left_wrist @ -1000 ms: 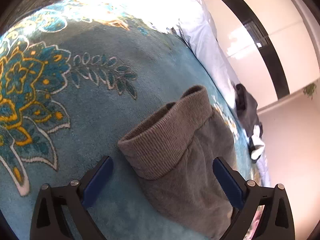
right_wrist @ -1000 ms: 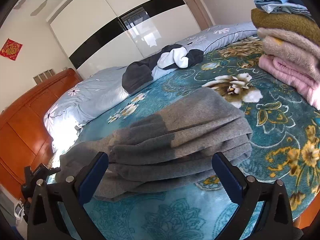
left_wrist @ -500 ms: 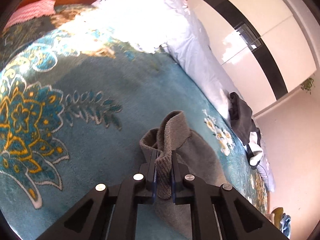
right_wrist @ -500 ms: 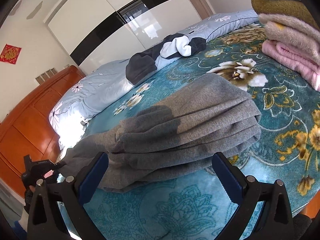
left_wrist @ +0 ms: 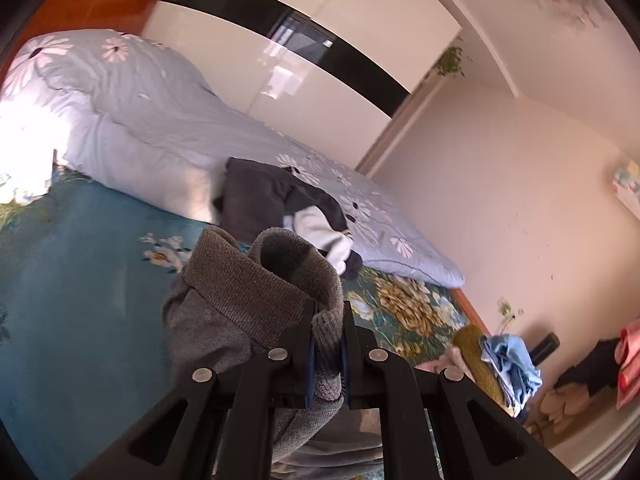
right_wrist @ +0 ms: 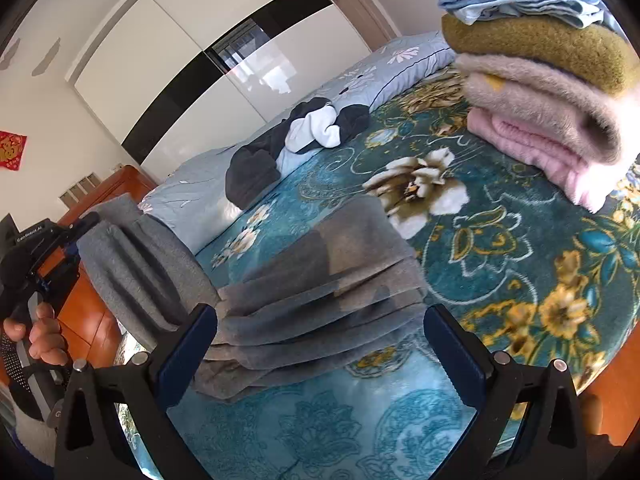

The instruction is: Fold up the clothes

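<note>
1. Right at the front, the left gripper (left_wrist: 327, 354) is closed tight on the ribbed cuff of the soft grey knitted garment (right_wrist: 320, 308), a thick wad of the rib pinched between its blue pads; the cuff stands up off the bed while the cloth below it sags.
2. Beside it, the right gripper (right_wrist: 320, 356) hangs wide open with nothing in it, its two jaws set to either side of the garment's bunched body, which lies in loose pleats on the teal floral plush blanket (right_wrist: 520, 248).
3. To my eye the knit is light, limp and stretchy. It will drape and slide rather than hold a crease, so the firm ribbed edges and seams look like the sensible places to grip, and the free end probably needs pinning or lifting by the open gripper.
4. A bit further on, the stack of folded fleecy clothes (right_wrist: 560, 92) sits on the blanket, well apart from the grey piece.
5. Beyond that, a dark crumpled garment with a white part (right_wrist: 304, 136) lies on the pale blue daisy-print duvet (left_wrist: 160, 132).
6. Farthest off stands the glossy white wardrobe with a black band (left_wrist: 320, 60).
</note>
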